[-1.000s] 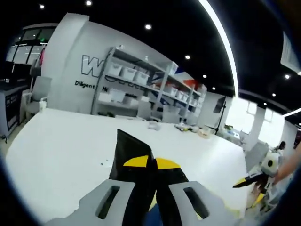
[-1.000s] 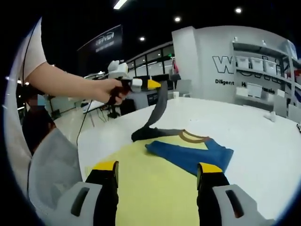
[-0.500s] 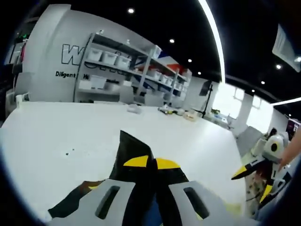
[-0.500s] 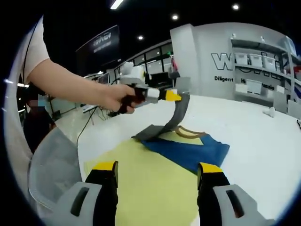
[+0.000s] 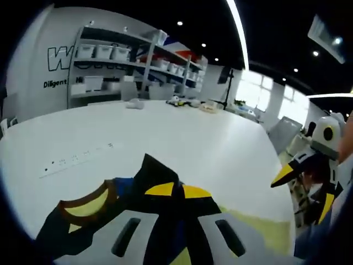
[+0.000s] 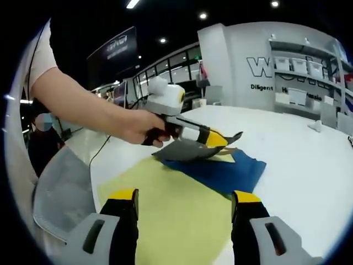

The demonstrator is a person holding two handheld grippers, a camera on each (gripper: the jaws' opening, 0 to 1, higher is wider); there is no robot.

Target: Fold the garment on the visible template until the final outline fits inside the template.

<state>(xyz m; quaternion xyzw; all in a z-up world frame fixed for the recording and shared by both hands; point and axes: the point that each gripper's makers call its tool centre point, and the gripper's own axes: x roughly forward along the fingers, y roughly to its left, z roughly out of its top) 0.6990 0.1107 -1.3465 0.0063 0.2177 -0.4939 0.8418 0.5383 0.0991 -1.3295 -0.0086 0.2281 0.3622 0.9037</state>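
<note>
The garment (image 6: 231,170) lies on the yellow template (image 6: 165,207) on the white table (image 6: 309,157); its body is blue and it has a brown-edged collar (image 5: 88,200). My left gripper (image 5: 177,190) is shut on the dark grey sleeve (image 5: 158,172). In the right gripper view the left gripper (image 6: 220,138), held by a hand, keeps that sleeve (image 6: 179,150) low over the blue body, nearly flat. My right gripper (image 6: 185,196) hovers open above the template's near part, with nothing between its jaws. It also enters the left gripper view, right gripper (image 5: 287,174) at the right edge.
Shelves with white bins (image 5: 110,52) line the far wall. Small items (image 5: 187,102) sit at the table's far end. A grey chair (image 6: 60,193) stands by the table's near left corner. A strip of the template (image 5: 259,232) lies near the right table edge.
The left gripper has carried the grey sleeve down from a raised arc and across over the blue body. The right gripper stays open and still.
</note>
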